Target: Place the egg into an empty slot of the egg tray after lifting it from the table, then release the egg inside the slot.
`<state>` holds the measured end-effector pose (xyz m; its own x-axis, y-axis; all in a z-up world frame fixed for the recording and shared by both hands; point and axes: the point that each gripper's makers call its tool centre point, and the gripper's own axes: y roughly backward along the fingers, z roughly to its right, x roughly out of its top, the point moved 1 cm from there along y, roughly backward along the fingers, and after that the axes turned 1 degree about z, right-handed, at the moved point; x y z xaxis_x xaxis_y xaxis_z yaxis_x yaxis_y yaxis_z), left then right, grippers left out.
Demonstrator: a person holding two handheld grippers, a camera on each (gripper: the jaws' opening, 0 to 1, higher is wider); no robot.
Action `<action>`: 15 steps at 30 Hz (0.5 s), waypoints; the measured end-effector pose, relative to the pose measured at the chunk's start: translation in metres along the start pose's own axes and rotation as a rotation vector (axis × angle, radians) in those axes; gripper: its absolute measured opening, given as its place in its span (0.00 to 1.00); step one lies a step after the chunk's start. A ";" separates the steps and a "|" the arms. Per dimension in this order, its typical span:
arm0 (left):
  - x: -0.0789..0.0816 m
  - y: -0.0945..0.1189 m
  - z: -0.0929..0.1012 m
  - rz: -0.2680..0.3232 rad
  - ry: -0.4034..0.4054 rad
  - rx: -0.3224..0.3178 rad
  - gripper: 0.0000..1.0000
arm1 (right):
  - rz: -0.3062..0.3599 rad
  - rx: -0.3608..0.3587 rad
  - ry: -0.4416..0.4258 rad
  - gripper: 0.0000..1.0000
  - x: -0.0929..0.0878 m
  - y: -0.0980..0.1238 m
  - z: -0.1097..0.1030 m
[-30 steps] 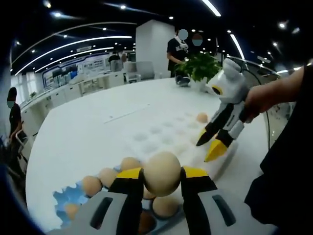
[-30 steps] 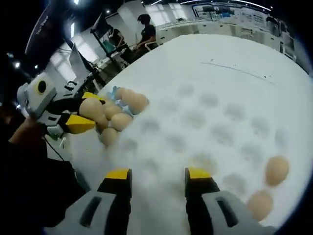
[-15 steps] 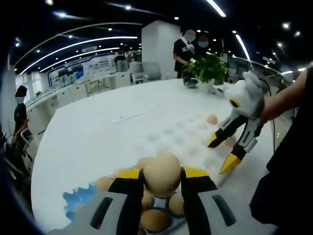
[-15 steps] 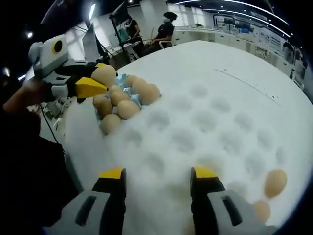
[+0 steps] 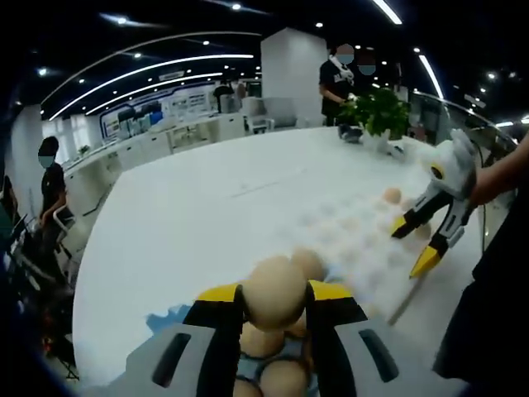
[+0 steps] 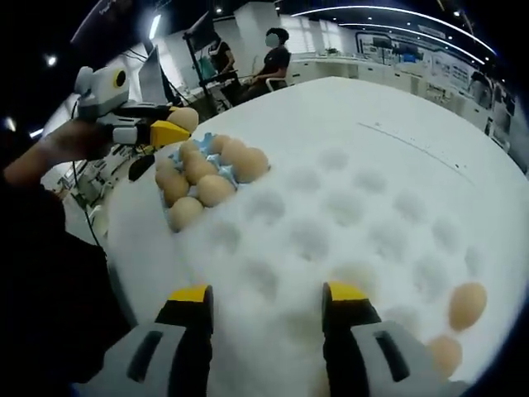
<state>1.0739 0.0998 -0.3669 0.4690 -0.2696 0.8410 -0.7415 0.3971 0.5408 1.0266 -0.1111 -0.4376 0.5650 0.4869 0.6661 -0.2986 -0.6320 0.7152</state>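
Between the yellow-tipped jaws of the left tongs sits the egg, gripped on both sides and held above a cluster of other eggs that lie on a blue holder just below. Ahead of these tongs stretches a broad white surface, and on it, to the right, lies the white egg tray with its rows of shallow slots. The right tongs hang over the tray's far right side with their jaws apart, held by a hand. Beyond the surface is an open office with ceiling light strips, a potted plant and people standing near a white pillar.

In the right gripper view, the right tongs' jaws stand wide over the tray, holding nothing. Two eggs rest in slots to their right. To the upper left, the left tongs hold the egg above the egg cluster.
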 end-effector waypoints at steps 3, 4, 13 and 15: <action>-0.004 0.000 -0.009 -0.013 0.009 0.018 0.30 | 0.002 -0.001 -0.002 0.55 0.000 0.000 0.001; -0.005 0.000 -0.011 -0.015 0.008 0.022 0.30 | 0.003 -0.001 -0.004 0.55 0.001 -0.001 0.001; -0.010 -0.004 -0.026 -0.039 0.007 0.036 0.30 | 0.009 -0.005 -0.012 0.55 0.001 -0.001 0.001; -0.012 -0.005 -0.030 -0.049 0.006 0.040 0.30 | 0.014 -0.009 -0.013 0.55 0.001 -0.001 0.001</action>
<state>1.0863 0.1274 -0.3793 0.5079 -0.2829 0.8136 -0.7362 0.3478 0.5806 1.0280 -0.1107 -0.4378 0.5707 0.4704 0.6731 -0.3129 -0.6332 0.7079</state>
